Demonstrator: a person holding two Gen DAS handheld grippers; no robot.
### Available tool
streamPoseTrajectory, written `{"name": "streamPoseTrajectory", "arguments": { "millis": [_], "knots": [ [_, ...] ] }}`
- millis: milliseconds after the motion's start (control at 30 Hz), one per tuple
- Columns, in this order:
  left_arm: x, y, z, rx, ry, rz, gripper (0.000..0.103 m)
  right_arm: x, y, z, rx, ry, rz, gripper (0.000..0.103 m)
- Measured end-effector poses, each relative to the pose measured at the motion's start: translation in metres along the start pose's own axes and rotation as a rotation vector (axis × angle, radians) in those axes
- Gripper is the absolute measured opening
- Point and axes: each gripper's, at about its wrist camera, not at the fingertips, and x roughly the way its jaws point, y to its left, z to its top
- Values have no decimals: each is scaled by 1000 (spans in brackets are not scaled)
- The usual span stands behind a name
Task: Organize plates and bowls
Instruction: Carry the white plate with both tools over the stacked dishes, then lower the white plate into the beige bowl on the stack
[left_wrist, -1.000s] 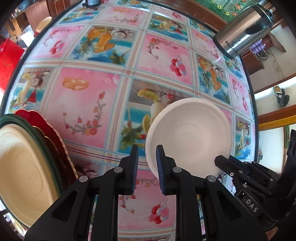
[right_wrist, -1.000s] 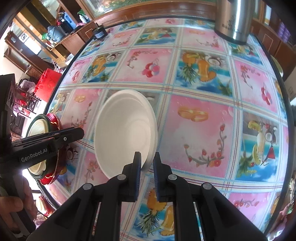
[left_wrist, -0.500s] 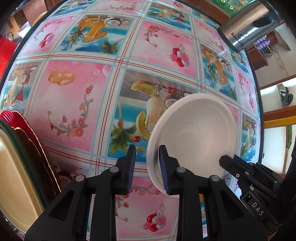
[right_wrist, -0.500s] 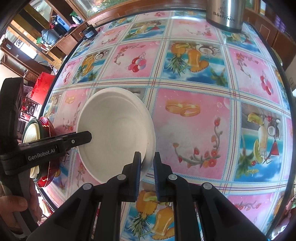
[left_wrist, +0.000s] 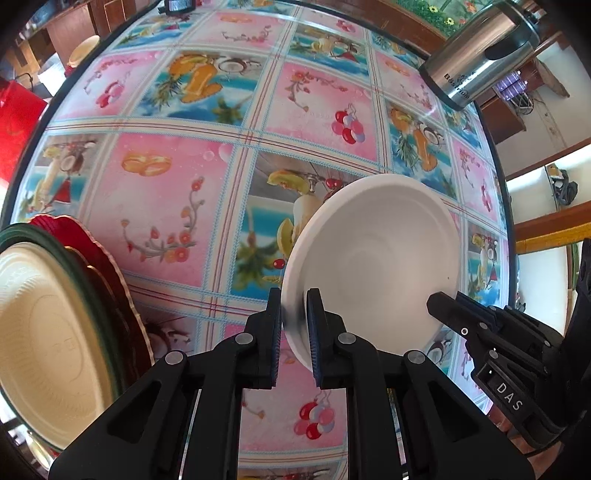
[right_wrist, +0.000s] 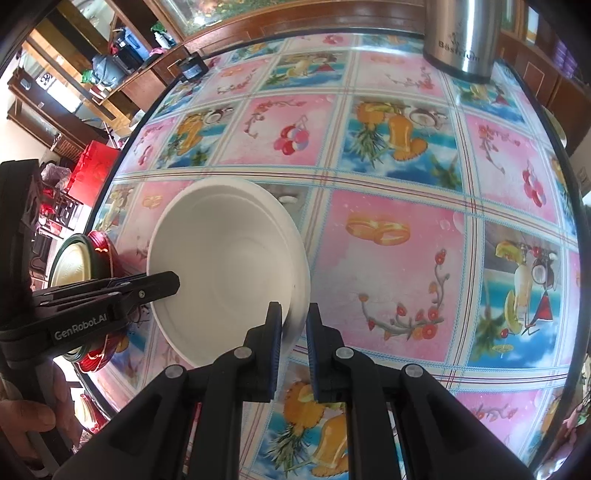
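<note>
A white bowl (left_wrist: 373, 258) is tilted above the table, gripped at two sides. My left gripper (left_wrist: 294, 332) has the bowl's near-left rim between its pads; its jaws are closing the last bit and press on the rim. My right gripper (right_wrist: 294, 332) is shut on the opposite rim of the bowl (right_wrist: 229, 266), which shows a doubled rim there, like two nested bowls. Each gripper shows in the other's view: the right gripper (left_wrist: 437, 304) and the left gripper (right_wrist: 171, 284). A stack of plates (left_wrist: 48, 332), cream on green on red, sits left of the bowl.
A steel kettle (left_wrist: 480, 48) stands at the table's far right edge. The round table carries a pink and blue fruit-print cloth (left_wrist: 166, 192). The plate stack (right_wrist: 75, 258) lies at the table's left edge. A person's hand (right_wrist: 22, 417) holds the left gripper's handle.
My left gripper slid onto the bowl's rim and closed on it. The bowl now looks more tilted. My right gripper kept its hold on the other rim.
</note>
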Motion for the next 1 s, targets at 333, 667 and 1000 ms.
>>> {"name": "streamPoseTrajectory", "arguments": {
  "millis": [333, 667, 1000],
  "knots": [
    [-42, 22, -23, -31, -71, 20, 13, -17, 38, -4, -80, -11, 12, 12],
    [-78, 54, -45, -81, -127, 21, 13, -23, 83, -5, -161, -13, 22, 12],
    [-116, 115, -66, -176, -175, 44, 13, -23, 146, -3, -273, -16, 60, 13]
  ]
}}
